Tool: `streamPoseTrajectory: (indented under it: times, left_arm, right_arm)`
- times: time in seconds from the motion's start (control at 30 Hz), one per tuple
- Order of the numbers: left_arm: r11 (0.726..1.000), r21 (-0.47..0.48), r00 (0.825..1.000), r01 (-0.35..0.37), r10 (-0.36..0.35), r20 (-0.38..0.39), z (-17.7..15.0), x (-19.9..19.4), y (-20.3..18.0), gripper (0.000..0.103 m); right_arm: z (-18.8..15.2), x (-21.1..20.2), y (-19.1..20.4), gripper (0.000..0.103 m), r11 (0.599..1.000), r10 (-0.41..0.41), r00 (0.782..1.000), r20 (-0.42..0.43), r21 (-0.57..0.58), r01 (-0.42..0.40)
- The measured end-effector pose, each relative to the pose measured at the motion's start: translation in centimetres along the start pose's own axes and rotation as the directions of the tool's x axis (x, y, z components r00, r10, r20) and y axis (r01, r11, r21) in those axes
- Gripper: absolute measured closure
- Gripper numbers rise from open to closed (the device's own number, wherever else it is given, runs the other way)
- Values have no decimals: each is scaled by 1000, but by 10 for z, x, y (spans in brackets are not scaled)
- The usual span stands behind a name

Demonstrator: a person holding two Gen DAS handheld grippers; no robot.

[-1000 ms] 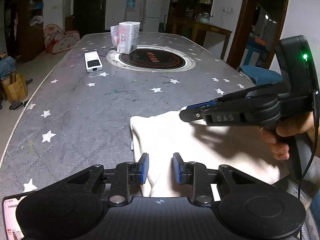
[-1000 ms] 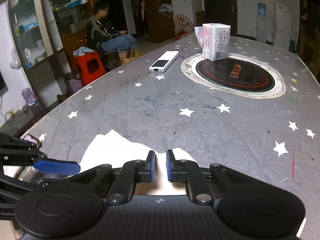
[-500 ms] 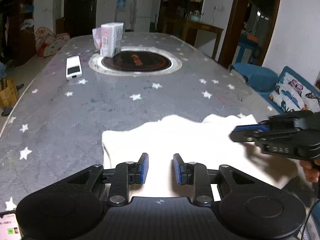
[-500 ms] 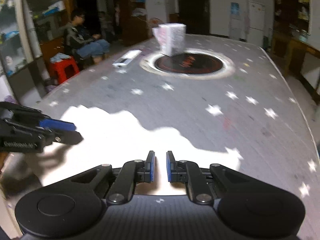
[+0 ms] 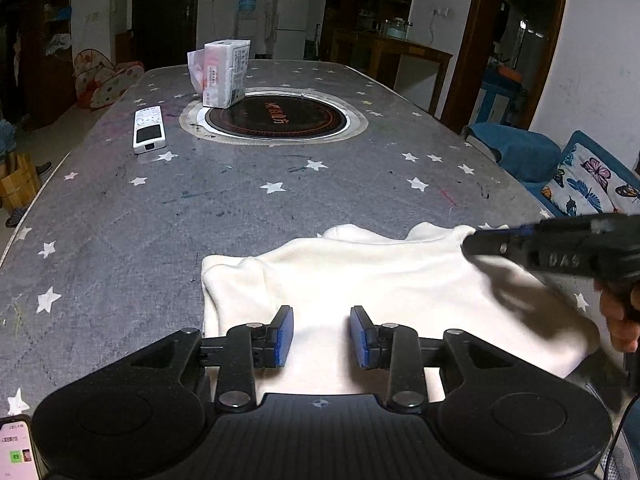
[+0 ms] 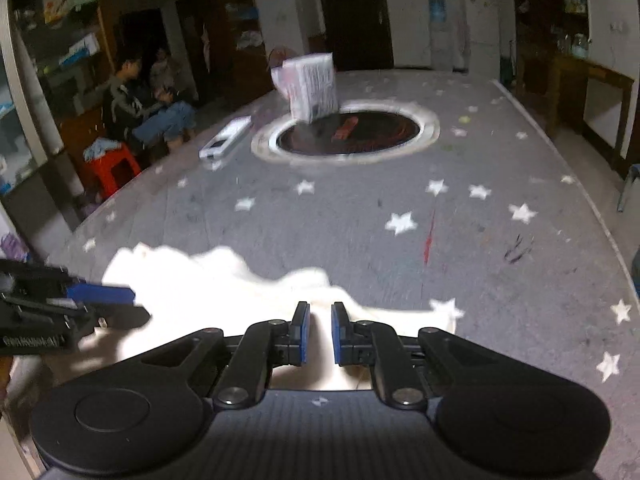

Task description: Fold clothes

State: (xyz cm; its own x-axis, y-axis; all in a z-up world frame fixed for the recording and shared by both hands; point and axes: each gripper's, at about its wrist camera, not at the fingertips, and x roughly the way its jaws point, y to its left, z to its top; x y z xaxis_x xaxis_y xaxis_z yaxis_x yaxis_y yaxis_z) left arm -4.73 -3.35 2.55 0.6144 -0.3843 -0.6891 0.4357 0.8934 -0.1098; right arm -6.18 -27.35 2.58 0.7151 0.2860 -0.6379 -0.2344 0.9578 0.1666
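A white garment lies spread on the near end of the grey star-patterned table. My left gripper hovers over its near left part; its jaws are opening, the blue pads stand apart and cloth shows below the gap without being pressed. In the right wrist view the left gripper reaches in from the left edge over the garment. My right gripper is nearly shut, with a ridge of white cloth in the narrow gap. In the left wrist view the right gripper meets the garment's far right corner.
A white remote, a tissue pack and a round black cooktop lie farther up the table. A phone sits at the near left corner. A sofa cushion is right of the table; seated people and a red stool are left.
The right gripper swung from the garment's middle out to its right side, and the cloth now lies spread wider. The left gripper's pads have parted a little.
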Motion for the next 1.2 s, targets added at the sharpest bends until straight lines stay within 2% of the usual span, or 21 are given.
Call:
streamPoseTrajectory:
  times: [0.23,0.3,0.5,0.67,0.77,0.87,1.0,1.2]
  left_arm:
    - [1000,17,1000,-7,7,2,-1,0,-5,63]
    - [1000,20,1000,-5,5,0,0,-1,-5,62]
    - [998,58,1000,-9,8,17,1,-7,-15,58]
    - [993,95,996,72,-76,47,-5,-21,-38,58]
    - [985,125,991,119,-127,52,-12,-27,-54,58]
    - [981,145,990,130,-136,33,-21,-23,-62,59]
    - [982,143,992,126,-129,10,-27,-15,-63,58]
    - [985,120,992,125,-128,15,-21,-18,-60,58]
  right_arm:
    - [3,20,-7,93,1000,-12,1000,-20,4,12]
    - [7,16,-9,93,1000,-12,1000,-16,13,12]
    - [2,-26,-13,92,998,-18,1000,14,-57,18]
    - [-19,-59,5,92,988,10,1000,8,-155,-9]
    - [-34,-70,13,92,986,38,999,14,-164,-35]
    - [-49,-72,16,93,986,40,999,1,-164,-39]
    - [-64,-68,8,93,988,1,1000,-14,-157,-3]
    - [-53,-73,7,92,989,15,1000,16,-146,-13]
